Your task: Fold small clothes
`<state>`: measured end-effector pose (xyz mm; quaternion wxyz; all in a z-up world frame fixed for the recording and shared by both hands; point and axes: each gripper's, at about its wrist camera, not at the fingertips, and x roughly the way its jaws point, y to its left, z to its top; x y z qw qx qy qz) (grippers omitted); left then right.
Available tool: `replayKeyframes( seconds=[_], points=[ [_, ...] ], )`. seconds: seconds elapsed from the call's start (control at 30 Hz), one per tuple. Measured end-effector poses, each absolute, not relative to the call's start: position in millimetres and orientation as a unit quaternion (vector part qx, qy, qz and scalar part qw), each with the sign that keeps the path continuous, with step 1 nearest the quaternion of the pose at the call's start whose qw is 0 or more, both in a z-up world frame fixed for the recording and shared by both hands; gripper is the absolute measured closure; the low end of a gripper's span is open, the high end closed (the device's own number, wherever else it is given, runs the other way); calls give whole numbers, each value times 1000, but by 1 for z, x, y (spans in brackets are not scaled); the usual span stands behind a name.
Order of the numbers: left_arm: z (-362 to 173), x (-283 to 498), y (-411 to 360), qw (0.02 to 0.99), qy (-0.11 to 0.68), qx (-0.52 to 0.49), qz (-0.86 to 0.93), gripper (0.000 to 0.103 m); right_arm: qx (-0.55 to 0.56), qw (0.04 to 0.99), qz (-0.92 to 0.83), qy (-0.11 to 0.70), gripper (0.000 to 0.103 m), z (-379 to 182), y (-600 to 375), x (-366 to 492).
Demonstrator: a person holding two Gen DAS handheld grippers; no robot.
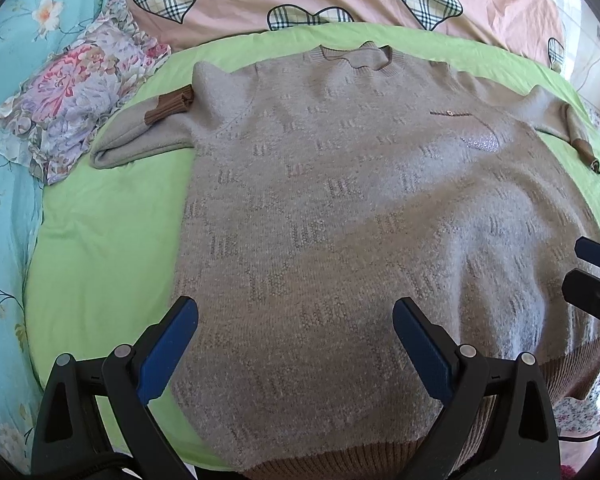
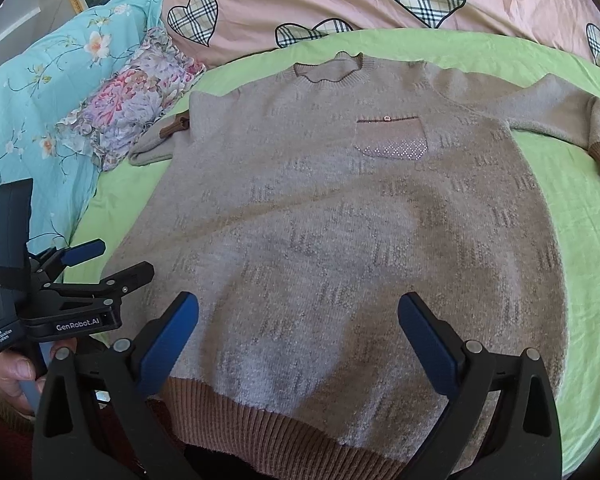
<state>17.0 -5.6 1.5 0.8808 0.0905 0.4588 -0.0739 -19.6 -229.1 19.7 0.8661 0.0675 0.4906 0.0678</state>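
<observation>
the sweater [image 1: 340, 220] lies flat, face up, filling the frame's centre on the green sheet [image 1: 100, 260]. the left gripper [image 1: 296, 344] and right gripper [image 2: 298, 340] gape wide and empty over its hem. likely risk: thick knit bunching or slipping from a shallow pinch. the floral cloth [image 1: 72, 108] at upper left crowds the doubled-back sleeve [image 1: 140, 136].

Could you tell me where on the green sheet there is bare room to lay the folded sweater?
Bare green sheet lies left of the sweater, below its folded sleeve. A second strip runs along its right side, below the other sleeve. The far left edge is crowded by the floral cloth.
</observation>
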Motion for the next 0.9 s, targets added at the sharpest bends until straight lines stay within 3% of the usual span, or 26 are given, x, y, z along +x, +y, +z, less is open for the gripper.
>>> replayKeyframes(
  seconds=[0.13, 0.6, 0.9],
  points=[
    [2, 26, -6, 880, 460, 84, -80, 5, 72, 863, 61, 497, 11, 22, -235, -17],
    [13, 81, -5, 889, 447, 60, -75, 4, 111, 893, -43, 433, 13, 49, -342, -12],
    [9, 109, -16, 880, 464, 64, -78, 4, 190, 884, -168, 393, 29, 52, -479, -6]
  ],
)
